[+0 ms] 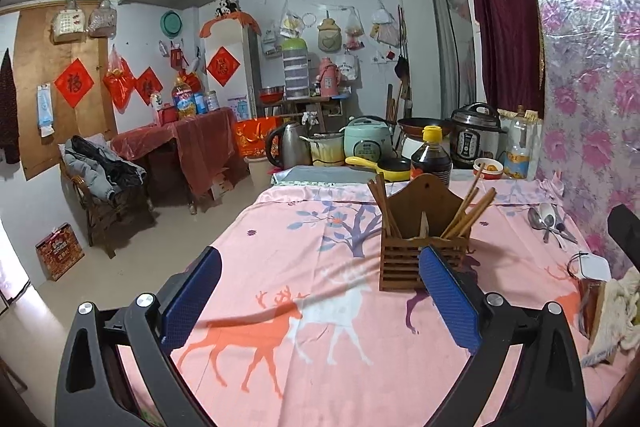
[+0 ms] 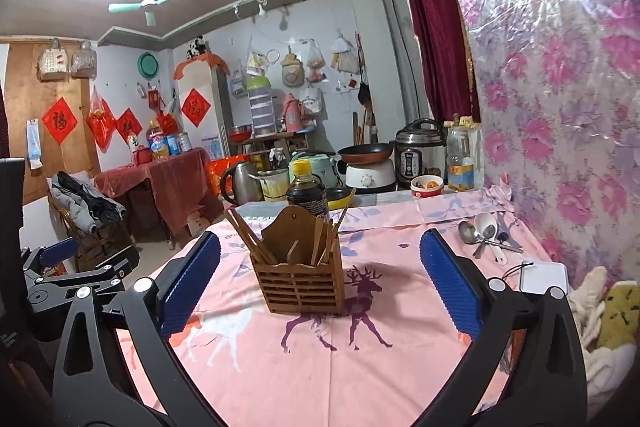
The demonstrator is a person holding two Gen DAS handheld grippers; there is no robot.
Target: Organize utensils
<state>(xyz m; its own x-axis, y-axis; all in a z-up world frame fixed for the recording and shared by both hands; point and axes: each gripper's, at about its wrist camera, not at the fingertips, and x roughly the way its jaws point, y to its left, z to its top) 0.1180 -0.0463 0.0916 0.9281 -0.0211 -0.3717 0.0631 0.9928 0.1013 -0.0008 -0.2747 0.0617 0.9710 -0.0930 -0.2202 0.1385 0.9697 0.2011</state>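
- Nearest us, the left gripper [image 1: 320,291] stood with its blue pads [image 1: 191,301] spread wide, nothing between them, above the pink deer-print tablecloth [image 1: 320,367].
- The right gripper [image 2: 320,283] was likewise spread wide and empty; the left tool showed at the left edge of its view.
- At the middle of the table, we saw the wooden utensil holder [image 2: 306,285] standing upright on the cloth, apart from both grippers.
- Wooden chopsticks [image 1: 466,213] leaned out of its compartments on both sides.
- Toward the table's far right edge, by the floral wall covering [image 2: 560,107], metal and white spoons [image 2: 482,231] lay in a loose pile on the cloth, well apart from the holder.
- Nearer along that right edge lay a white pouch [image 2: 546,277] and crumpled cloths [image 2: 600,319].
- At the far edge stood a dark sauce bottle [image 2: 306,193] with a yellow cap, just behind the holder; a small bowl [image 2: 427,185] stood further right.
- Beyond it we made out a kettle [image 2: 240,183], a frying pan [image 2: 366,150] and a pressure cooker [image 2: 420,153].
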